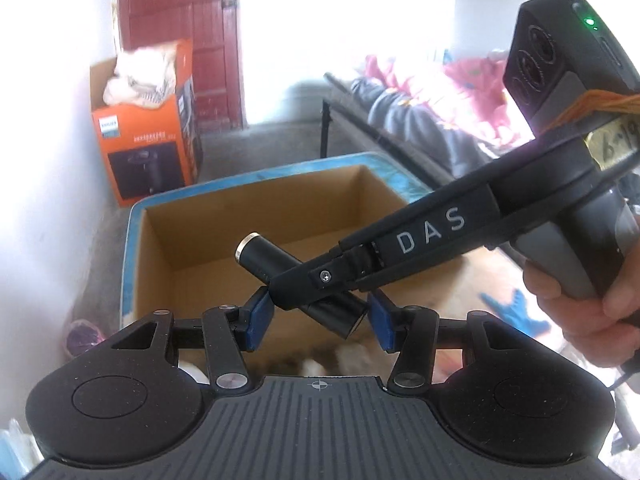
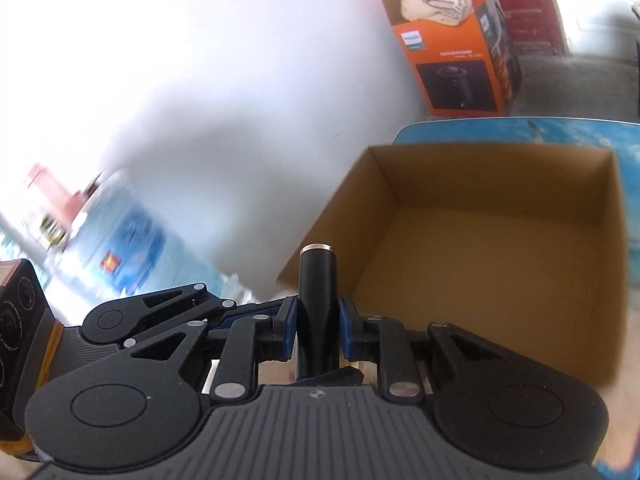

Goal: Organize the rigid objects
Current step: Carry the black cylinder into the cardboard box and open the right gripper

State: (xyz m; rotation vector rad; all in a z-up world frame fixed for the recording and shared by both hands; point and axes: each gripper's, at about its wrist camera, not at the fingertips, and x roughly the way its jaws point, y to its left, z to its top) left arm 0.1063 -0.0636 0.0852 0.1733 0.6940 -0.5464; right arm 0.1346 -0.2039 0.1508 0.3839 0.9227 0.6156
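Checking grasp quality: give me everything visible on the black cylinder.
The black cylinder is a slim, glossy tube, hard plastic or metal by its look, with a gold-coloured ring at its far end. The right gripper is shut on its middle, blue pads pressing both sides, tube pointing forward along the fingers. In the left view its other end lies between the left gripper's spread pads; contact there is unclear. It is held in the air in front of the open cardboard box, not inside.

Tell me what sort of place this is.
Probably a room in a home, used for living and storage: a red wooden door, bedding piled on a metal-framed bed, and an orange appliance box against the wall.
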